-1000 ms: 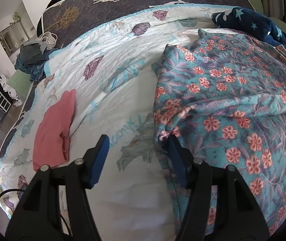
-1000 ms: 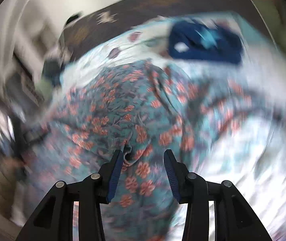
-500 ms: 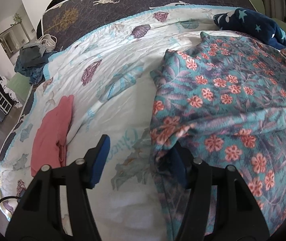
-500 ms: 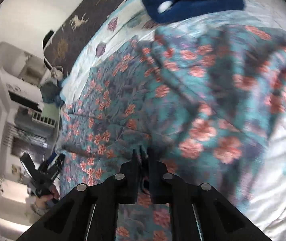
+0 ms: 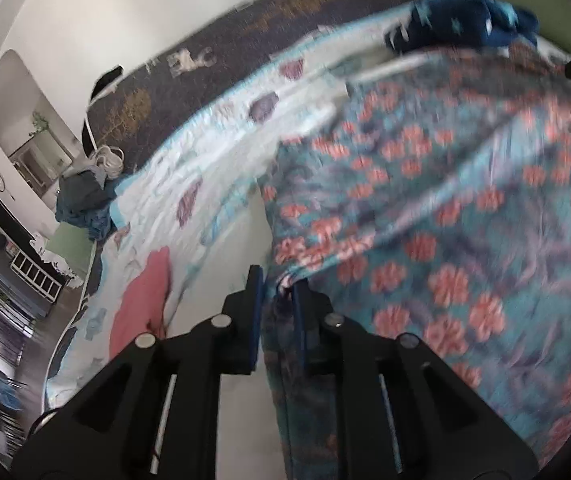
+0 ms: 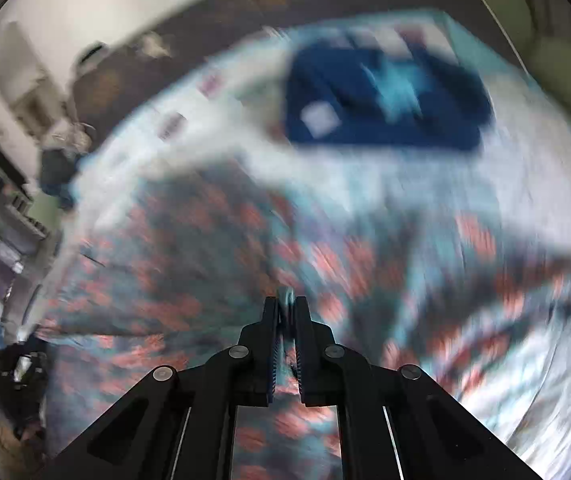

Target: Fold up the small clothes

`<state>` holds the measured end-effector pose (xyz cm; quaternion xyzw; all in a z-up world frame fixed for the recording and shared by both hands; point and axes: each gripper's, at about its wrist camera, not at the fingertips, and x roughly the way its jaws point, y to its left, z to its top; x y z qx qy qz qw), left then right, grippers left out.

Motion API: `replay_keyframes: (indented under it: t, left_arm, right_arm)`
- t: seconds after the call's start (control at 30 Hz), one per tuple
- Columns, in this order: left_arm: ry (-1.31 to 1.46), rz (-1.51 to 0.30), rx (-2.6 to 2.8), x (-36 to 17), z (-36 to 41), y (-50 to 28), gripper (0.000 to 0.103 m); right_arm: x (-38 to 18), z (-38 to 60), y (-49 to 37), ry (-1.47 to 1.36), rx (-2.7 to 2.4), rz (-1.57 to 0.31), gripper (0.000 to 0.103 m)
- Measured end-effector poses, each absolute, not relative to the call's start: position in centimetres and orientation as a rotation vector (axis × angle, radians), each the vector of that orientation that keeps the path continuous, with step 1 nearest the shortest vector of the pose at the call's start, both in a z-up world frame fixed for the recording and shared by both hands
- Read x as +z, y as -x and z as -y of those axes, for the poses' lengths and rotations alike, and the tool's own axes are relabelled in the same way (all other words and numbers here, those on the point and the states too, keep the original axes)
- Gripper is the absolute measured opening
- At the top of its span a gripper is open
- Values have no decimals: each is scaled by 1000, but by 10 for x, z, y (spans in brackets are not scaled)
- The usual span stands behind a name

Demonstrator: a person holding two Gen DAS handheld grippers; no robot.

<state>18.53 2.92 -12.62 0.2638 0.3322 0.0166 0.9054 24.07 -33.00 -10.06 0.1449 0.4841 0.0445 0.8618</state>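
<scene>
A teal garment with orange flowers [image 5: 445,220] lies spread over the white printed quilt [image 5: 213,168] on the bed. In the left wrist view its near left edge is bunched between the pads of my left gripper [image 5: 277,282], whose jaws are closing on it. The right wrist view is blurred. It shows the same floral garment [image 6: 213,264] with a fold of it pinched in my right gripper [image 6: 285,300]. Those jaws stand almost together and are opening very slightly.
A folded navy star-print garment [image 5: 461,24] lies beyond the floral one, also seen as the navy garment [image 6: 381,100]. A pink garment [image 5: 141,300] lies at the quilt's left. A dark clothes pile [image 5: 81,204] sits at the bed's far left corner.
My left gripper's jaws have come together around the floral garment's edge. The right gripper has closed on a fold of it. Both views have shifted and blurred, and the cloth is pulled up.
</scene>
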Motion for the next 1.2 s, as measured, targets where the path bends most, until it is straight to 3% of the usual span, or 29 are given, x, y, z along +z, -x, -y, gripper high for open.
replay_keyframes:
  t: [0.07,0.23,0.33,0.47,0.6,0.8,1.0,1.2]
  left_arm:
    - [-541,-709,31,-126,-34,-182,19]
    - [-376,-729,-38,-99,-62,-172,28]
    - [-145,-723,-61,-76,-95,-188,51]
    - [-151,-755,-19,-81,-101,-239,52]
    - [-215,-834,18,-102,-85,-278,52]
    - [-340,-805,-122,-103,-36,-249,52]
    - [-502,-803,-220,-110,-5,-215,52]
    - [-464,-794,-242,-96,-16,-196,52]
  right_arm:
    - [-108,339,-229,-336,55,-998,18]
    - [-82,357,-195,-371,50,-925,19]
    - [-69,347,-191,-316,137,-931,19]
    - [-67,323,-204,-232,198,-938,25]
    - [-82,306,-243,-279,227,-987,25]
    - [-103,268,-278,-158,280,-1170,25]
    - [-96,266,-231,-109,327,-1262,25]
    - [-87,288,-170,-66,264,-1265,25]
